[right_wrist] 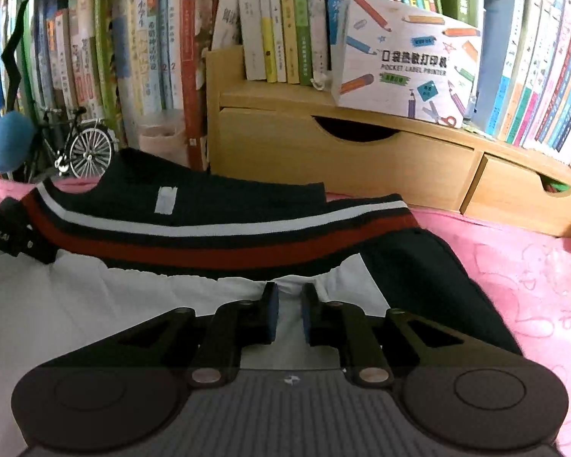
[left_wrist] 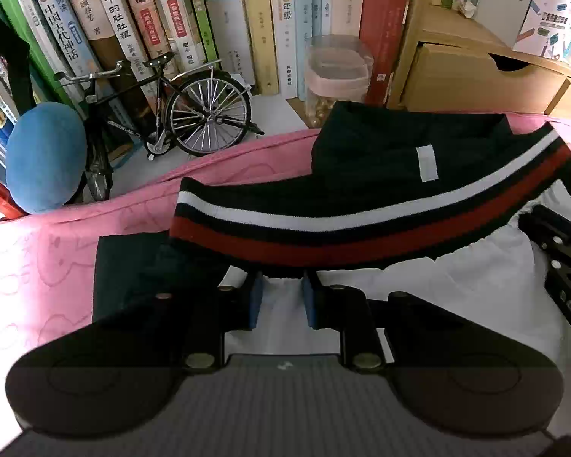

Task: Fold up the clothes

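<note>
Here, in the left wrist view, the left gripper [left_wrist: 281, 297] sits at lower centre, jaws slightly apart over white fabric with nothing pinched, just below the garment's [left_wrist: 361, 221] striped band across the middle on the pink cover [left_wrist: 38, 266]. In the right wrist view, the right gripper [right_wrist: 289, 310] at lower centre likewise has a narrow gap, clamping nothing, the garment [right_wrist: 209, 236] spreading across mid-frame.

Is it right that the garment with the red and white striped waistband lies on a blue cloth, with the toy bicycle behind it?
Not quite: the cloth under the garment is pink, not blue, as the left wrist view shows. The toy bicycle does stand behind it.
</note>
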